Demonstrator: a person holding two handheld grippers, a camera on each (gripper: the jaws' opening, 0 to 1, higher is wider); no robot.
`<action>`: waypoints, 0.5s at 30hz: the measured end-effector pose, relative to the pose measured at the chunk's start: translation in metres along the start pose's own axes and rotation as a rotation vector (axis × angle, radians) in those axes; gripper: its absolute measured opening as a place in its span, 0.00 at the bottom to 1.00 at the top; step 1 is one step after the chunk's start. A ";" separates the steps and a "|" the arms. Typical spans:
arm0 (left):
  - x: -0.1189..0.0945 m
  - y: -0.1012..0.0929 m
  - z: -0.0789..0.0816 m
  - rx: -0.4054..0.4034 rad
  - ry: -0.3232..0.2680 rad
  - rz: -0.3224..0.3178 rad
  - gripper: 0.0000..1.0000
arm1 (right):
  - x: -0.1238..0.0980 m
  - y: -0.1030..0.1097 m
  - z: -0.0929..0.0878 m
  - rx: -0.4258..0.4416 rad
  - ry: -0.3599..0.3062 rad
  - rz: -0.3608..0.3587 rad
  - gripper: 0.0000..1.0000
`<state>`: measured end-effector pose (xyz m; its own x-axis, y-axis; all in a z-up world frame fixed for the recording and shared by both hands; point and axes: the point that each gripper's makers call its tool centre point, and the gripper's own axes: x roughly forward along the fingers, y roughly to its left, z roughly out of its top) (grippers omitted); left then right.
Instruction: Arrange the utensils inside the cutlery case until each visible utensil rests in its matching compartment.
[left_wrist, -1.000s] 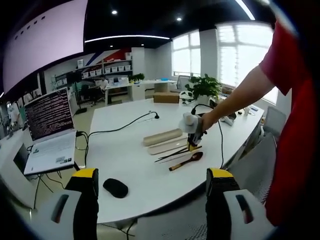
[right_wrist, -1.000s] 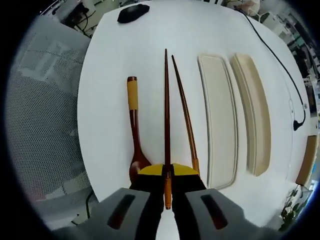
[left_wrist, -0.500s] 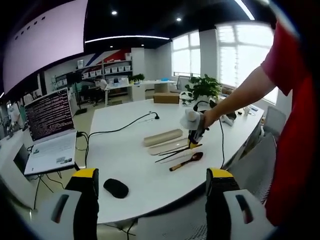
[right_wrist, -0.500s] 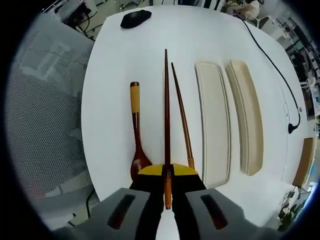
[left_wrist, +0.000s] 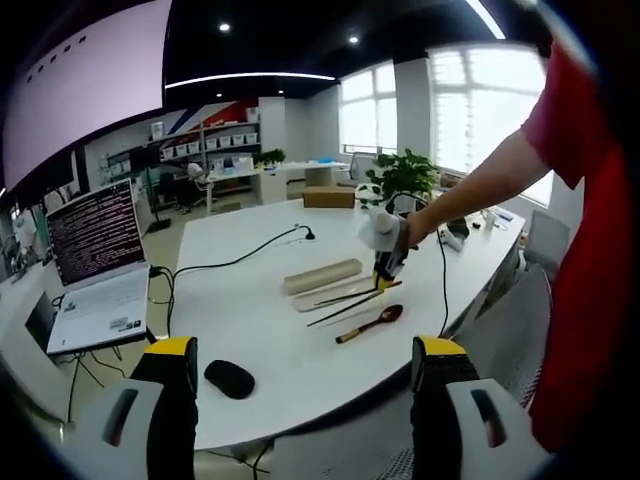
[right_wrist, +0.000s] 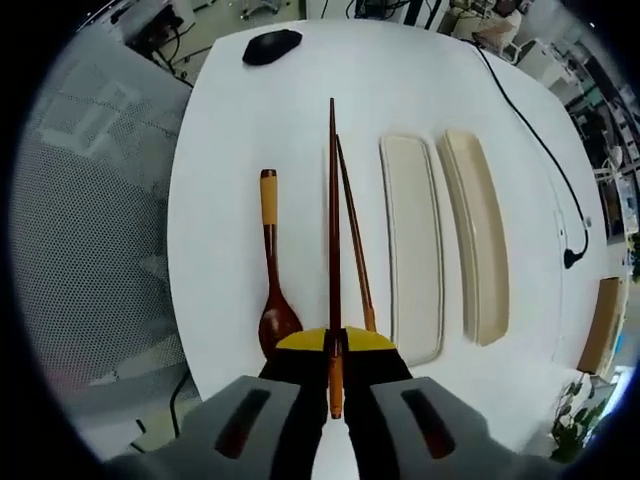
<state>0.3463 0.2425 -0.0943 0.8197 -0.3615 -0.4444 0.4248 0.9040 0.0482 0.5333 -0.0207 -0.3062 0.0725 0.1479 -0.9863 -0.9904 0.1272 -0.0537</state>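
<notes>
Right gripper (right_wrist: 335, 345) clamped on a dark wooden chopstick (right_wrist: 333, 220), held above the white table (right_wrist: 230, 130). Second chopstick (right_wrist: 352, 235) and wooden spoon (right_wrist: 270, 270) lie left of the cream oblong case tray (right_wrist: 412, 245). Left gripper (left_wrist: 305, 375): jaws apart.

right claw (right_wrist: 335, 345) clamps chopstick (right_wrist: 333, 220) | second chopstick (right_wrist: 352, 235), spoon (right_wrist: 270, 270) on table (right_wrist: 230, 130)

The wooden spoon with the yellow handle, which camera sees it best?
The right gripper view sees it best: the wooden spoon lies close below the camera on the white table, shown whole from bowl to yellow handle end. In the left gripper view the spoon is small and far off, its colours hard to make out.
</notes>
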 end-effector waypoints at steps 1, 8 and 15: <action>0.000 0.000 0.000 0.002 0.000 -0.001 0.91 | -0.001 0.000 0.000 0.000 -0.001 -0.001 0.00; 0.000 -0.001 0.002 0.011 0.001 -0.004 0.91 | -0.004 -0.004 0.003 0.014 -0.017 -0.005 0.00; 0.000 0.000 0.000 0.007 0.004 -0.001 0.90 | -0.004 -0.009 0.002 0.001 -0.015 -0.007 0.00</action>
<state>0.3459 0.2427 -0.0944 0.8177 -0.3616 -0.4478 0.4284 0.9020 0.0539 0.5423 -0.0209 -0.3013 0.0807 0.1616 -0.9836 -0.9898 0.1289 -0.0600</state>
